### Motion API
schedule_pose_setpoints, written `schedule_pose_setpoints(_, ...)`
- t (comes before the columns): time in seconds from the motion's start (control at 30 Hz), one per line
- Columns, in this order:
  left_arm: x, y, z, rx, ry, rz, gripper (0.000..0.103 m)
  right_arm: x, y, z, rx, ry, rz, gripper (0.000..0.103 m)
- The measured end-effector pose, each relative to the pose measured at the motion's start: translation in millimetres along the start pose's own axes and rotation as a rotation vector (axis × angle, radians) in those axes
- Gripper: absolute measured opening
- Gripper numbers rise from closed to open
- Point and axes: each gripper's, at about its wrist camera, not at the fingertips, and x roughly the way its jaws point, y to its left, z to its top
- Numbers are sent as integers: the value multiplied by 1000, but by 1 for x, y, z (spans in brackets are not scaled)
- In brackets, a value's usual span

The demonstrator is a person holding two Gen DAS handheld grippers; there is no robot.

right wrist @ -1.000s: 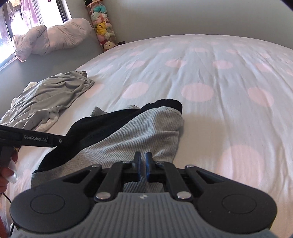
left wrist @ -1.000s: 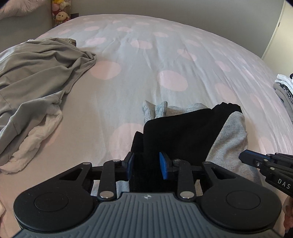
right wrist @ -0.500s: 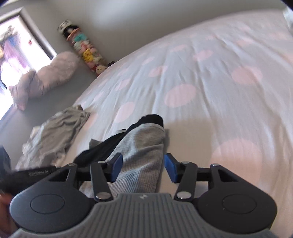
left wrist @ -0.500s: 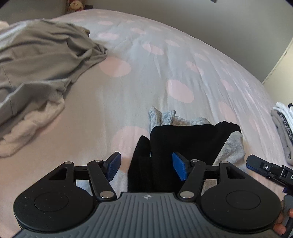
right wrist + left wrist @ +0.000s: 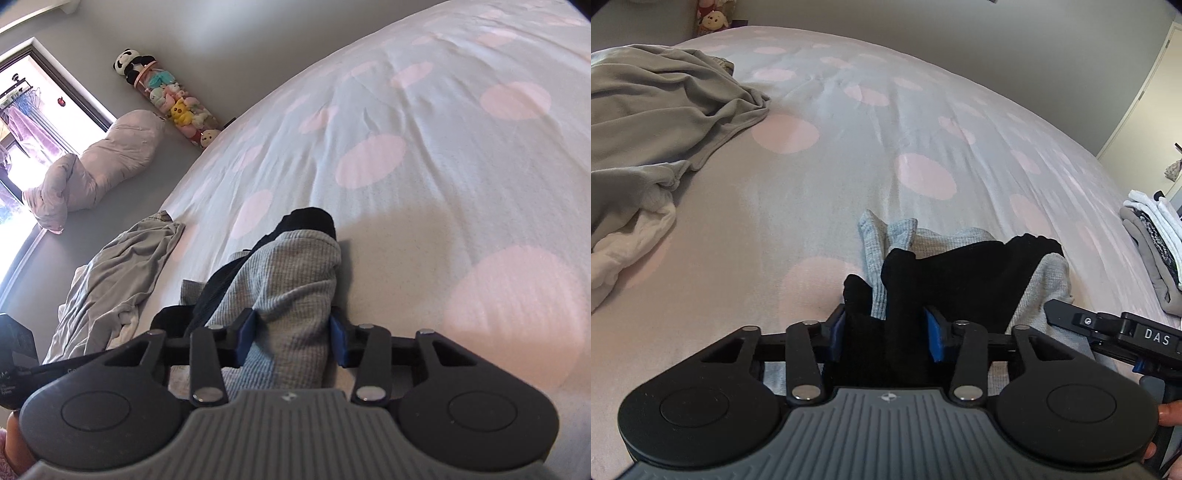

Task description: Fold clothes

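Observation:
A bundle of a black garment [image 5: 960,273] and a grey waffle-knit garment [image 5: 1049,280] lies on the dotted bedcover [image 5: 923,173]. My left gripper [image 5: 884,332] is at its near left end. Its jaws are closing, and bunched black fabric fills the gap and touches both blue pads. My right gripper [image 5: 291,332] is at the bundle's right side, rolled over. Its jaws are closing on a fold of the grey knit garment [image 5: 291,269], which fills the gap between the pads. The black garment [image 5: 306,219] peeks out at the far end.
A crumpled grey garment [image 5: 665,110] with a white one [image 5: 635,236] under it lies on the bed's left side. A stack of folded clothes [image 5: 1152,236] sits at the right edge. Beyond the bed are a rolled quilt [image 5: 96,162] and a tube of plush toys [image 5: 173,103].
Both grippers spread their jaws wide, then drew them in around the fabric. The right one, shut a second ago, has rolled and dropped onto the grey knit. The left one has sunk slightly.

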Motion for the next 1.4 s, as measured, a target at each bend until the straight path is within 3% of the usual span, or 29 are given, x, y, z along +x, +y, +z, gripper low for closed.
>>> schedule_pose_setpoints(0.1, 0, 0, 0, -11, -4, -18, 30, 3, -2, 0, 11, 14, 23, 25)
schedule_pose_setpoints(0.17, -1, -1, 0, -9, -9, -20, 22, 3, -4, 0, 22, 14, 33, 22)
schedule_pose_setpoints(0.3, -3, -6, 0, 7, -22, -11, 20, 0, -4, 1, 19, 8, 41, 20)
schedule_pose_setpoints(0.5, -1, -4, 1, -8, -11, -6, 20, 2, -3, 0, 9, 28, 21, 21)
schedule_pose_setpoints(0.73, -1, 0, 3, -14, 3, -10, 22, 0, 3, -1, -19, 51, 27, 37)
schedule_pose_setpoints(1.1, 1, 2, 6, -34, 24, -13, 24, -1, 2, -3, -13, 63, 27, 38)
schedule_pose_setpoints(1.27, 1, 4, 8, -39, 29, -20, 24, 4, 19, 0, -87, 99, 50, 73)
schedule_pose_setpoints(1.4, 0, 4, 8, -39, 32, -27, 24, 9, 30, -2, -127, 114, 46, 85)
